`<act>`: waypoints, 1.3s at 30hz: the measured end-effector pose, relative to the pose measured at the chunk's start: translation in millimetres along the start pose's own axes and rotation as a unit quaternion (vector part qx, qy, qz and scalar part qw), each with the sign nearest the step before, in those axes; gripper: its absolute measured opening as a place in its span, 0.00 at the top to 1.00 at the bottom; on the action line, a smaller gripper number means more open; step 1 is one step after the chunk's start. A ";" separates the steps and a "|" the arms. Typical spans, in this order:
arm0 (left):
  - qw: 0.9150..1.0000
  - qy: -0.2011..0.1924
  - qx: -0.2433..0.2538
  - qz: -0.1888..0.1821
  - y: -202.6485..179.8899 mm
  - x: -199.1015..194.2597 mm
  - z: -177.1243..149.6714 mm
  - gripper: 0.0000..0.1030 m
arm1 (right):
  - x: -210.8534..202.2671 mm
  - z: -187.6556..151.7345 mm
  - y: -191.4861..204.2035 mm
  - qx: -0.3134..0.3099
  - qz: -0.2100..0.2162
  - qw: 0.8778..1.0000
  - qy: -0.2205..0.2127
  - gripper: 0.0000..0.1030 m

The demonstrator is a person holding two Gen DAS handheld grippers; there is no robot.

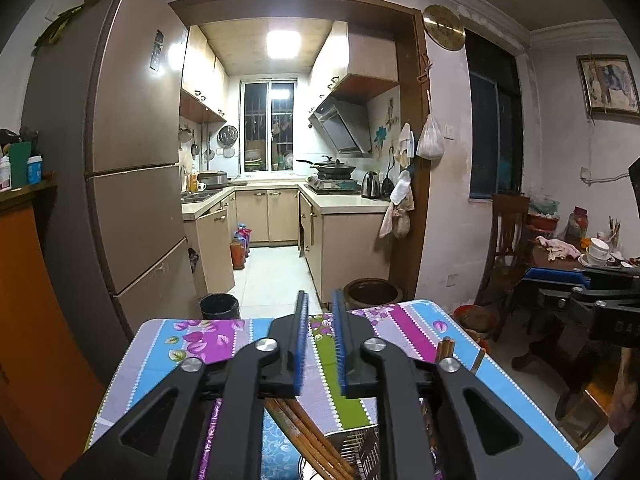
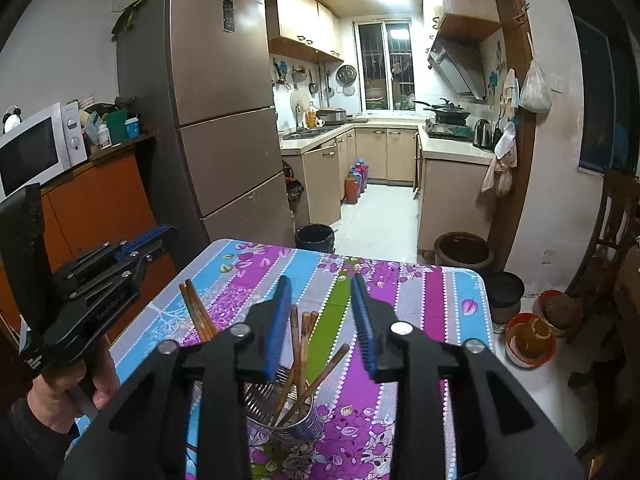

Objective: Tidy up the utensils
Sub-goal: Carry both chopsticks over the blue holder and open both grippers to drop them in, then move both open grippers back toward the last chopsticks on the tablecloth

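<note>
Right wrist view: the right gripper (image 2: pixel 322 304) is seen at lower centre with its blue-padded jaws spread and nothing pinched between them. Just below the jaws stands a perforated metal utensil holder (image 2: pixel 286 420), and several brown wooden chopsticks (image 2: pixel 300 360) lean in it, their tips rising into the gap without touching the pads. Another pair of brown chopsticks (image 2: pixel 196 312) is seen left of the jaws, its lower end hidden. The holder rests on a table covered by a striped floral cloth in purple, blue and green (image 2: pixel 404 304). At the left edge the left gripper (image 2: pixel 152 240) is held by a hand (image 2: pixel 68 396). In the left wrist view the left gripper (image 1: pixel 320 308) is parted narrowly, empty, with chopsticks (image 1: pixel 308 436) and the holder (image 1: pixel 352 452) beneath it.
</note>
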State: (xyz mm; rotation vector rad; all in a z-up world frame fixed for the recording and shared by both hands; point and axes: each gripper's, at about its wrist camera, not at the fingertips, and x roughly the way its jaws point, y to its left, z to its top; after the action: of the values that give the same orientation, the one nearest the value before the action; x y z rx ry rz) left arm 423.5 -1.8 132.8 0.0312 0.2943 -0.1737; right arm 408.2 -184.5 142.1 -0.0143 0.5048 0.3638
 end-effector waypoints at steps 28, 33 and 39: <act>0.999 -0.034 -0.001 0.027 5.7 -114.1 -49.9 0.43 | -91.6 -71.5 51.5 -0.055 -0.061 0.990 -0.118 0.16; 0.998 -0.059 0.001 0.024 -1.6 -158.3 -62.3 0.40 | -113.5 -92.5 64.2 -0.053 -0.070 0.986 -0.144 0.14; 0.997 -0.073 -0.007 0.024 -3.5 -201.0 -80.5 0.38 | -136.5 -114.5 76.2 -0.050 -0.074 0.983 -0.158 0.12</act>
State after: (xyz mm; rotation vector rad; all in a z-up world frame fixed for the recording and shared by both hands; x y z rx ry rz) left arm 210.5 32.6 114.3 0.0113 0.1485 -0.1259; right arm 217.2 -170.9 112.4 -0.0899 0.1687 0.2400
